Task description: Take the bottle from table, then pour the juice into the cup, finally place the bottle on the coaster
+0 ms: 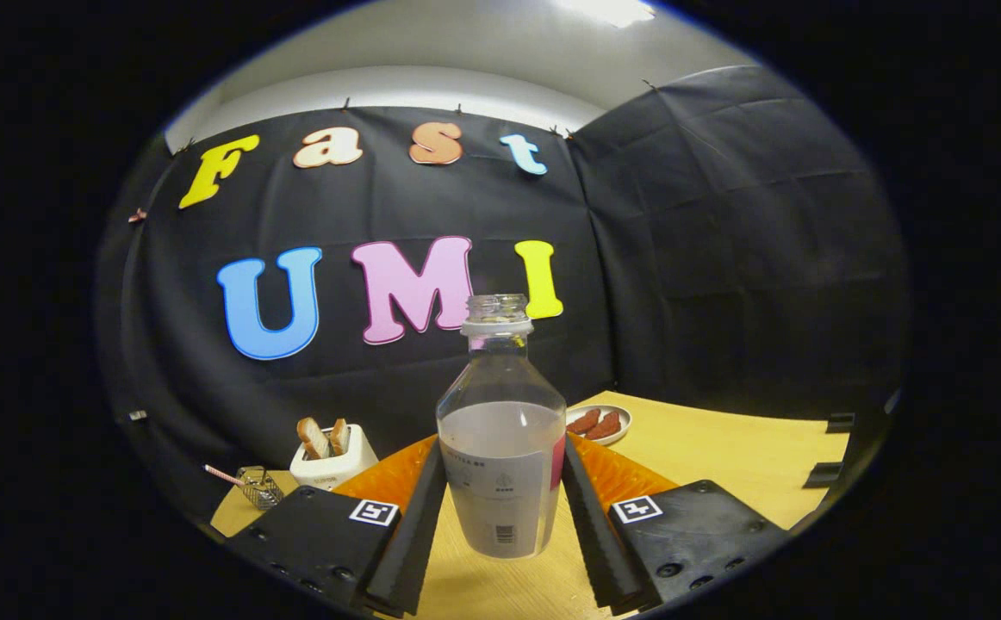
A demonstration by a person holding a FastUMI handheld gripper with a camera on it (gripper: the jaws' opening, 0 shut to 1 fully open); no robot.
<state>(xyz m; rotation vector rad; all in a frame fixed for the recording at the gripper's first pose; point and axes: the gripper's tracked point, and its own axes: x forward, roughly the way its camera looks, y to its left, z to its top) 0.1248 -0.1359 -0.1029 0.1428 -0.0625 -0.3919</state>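
Observation:
A clear bottle (500, 448) with no cap stands upright between my fingers, about half full of pale juice, with a white label on its lower half. My gripper (503, 443) is shut on it, and both fingers (419, 517) press on its sides at label height. The bottle's base hangs low over the yellow wooden table (724, 456); I cannot tell whether it touches the top.
A white toaster (332, 461) holding two bread slices stands beyond the left finger, with a small wire holder (258, 486) beside it. A white plate (601, 423) of sausages lies beyond the right finger. An orange mat (388, 474) spreads behind the bottle.

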